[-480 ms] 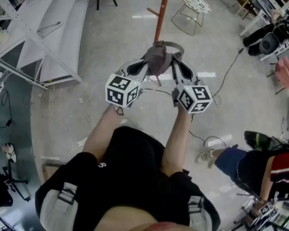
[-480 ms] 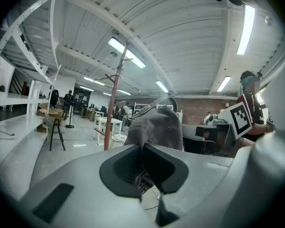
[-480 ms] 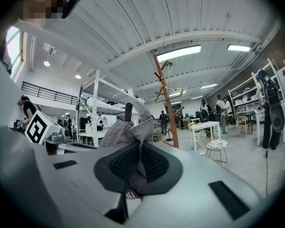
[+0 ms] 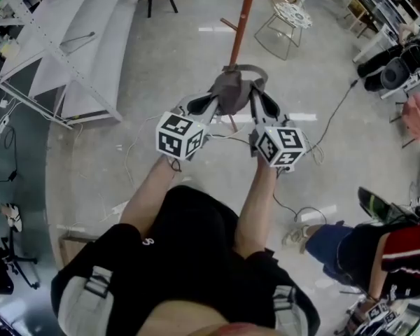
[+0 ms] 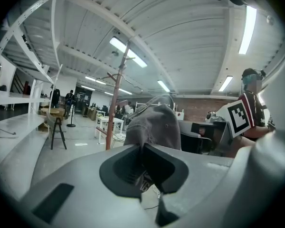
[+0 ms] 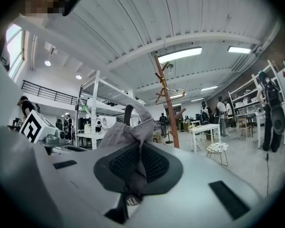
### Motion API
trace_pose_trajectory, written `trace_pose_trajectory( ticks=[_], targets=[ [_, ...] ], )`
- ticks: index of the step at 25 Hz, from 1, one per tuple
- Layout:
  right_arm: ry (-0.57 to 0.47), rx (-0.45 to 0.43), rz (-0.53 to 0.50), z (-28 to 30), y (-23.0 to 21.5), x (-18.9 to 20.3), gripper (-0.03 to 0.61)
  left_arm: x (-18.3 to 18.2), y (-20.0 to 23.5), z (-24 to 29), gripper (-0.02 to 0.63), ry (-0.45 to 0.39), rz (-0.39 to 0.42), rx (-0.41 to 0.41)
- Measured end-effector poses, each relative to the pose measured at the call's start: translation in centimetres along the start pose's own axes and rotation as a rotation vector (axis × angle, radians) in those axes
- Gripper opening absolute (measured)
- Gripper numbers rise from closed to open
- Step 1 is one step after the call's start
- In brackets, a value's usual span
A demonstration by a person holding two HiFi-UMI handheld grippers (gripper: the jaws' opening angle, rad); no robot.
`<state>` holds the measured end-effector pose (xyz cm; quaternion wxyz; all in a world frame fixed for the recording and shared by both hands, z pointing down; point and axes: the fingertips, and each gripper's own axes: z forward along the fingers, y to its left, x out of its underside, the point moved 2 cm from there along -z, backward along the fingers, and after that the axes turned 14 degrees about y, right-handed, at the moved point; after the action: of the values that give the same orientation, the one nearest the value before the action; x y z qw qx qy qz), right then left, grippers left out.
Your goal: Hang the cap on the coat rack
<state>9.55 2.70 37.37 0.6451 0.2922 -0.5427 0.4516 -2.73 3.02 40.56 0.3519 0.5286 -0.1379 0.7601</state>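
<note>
Head view: both forearms reach forward side by side. The left tool (image 4: 211, 103) and the right tool (image 4: 255, 102) hold the grey cap (image 4: 231, 89) stretched between them, above the floor (image 4: 161, 61) and near the coat rack (image 4: 243, 19).

Left gripper view: the jaws are closed on the cap's edge, and the crown (image 5: 154, 125) rises above them.

Right gripper view: the jaws pinch the cloth, and the strap (image 6: 129, 112) arches upward.

Grey fabric cap (image 4: 232, 89) held up in front of a reddish-brown wooden coat rack (image 4: 243, 19)

We see the soft cap off the floor and crumpled. Its left side is pinched between the fingers of the left gripper (image 4: 213, 102) and its right side between those of the right gripper (image 4: 255, 98), and its back strap arches upward. The coat rack, a slim upright pole with short pegs angled outward, stands on the floor beyond the cap and does not touch it.
</note>
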Motion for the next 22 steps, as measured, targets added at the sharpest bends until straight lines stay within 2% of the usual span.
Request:
trace_pose_trajectory(
  ticks=[6, 12, 22],
  targets=[
    [-0.048, -0.054, 0.007, 1.9, 0.5, -1.3, 0.003, -1.3, 2.1, -0.8, 0.011, -0.046, -0.004, -0.046],
    [-0.034, -0.073, 0.014, 5.6, 0.8, -1.7, 0.003, -1.7, 5.5, -0.3, 0.012, -0.037, -0.012, -0.058],
    [0.000, -0.038, 0.047, 12.3, -6.5, -2.7, 0.003, -4.3, 9.8, 8.7, 0.011, -0.003, -0.039, 0.002]
  ],
)
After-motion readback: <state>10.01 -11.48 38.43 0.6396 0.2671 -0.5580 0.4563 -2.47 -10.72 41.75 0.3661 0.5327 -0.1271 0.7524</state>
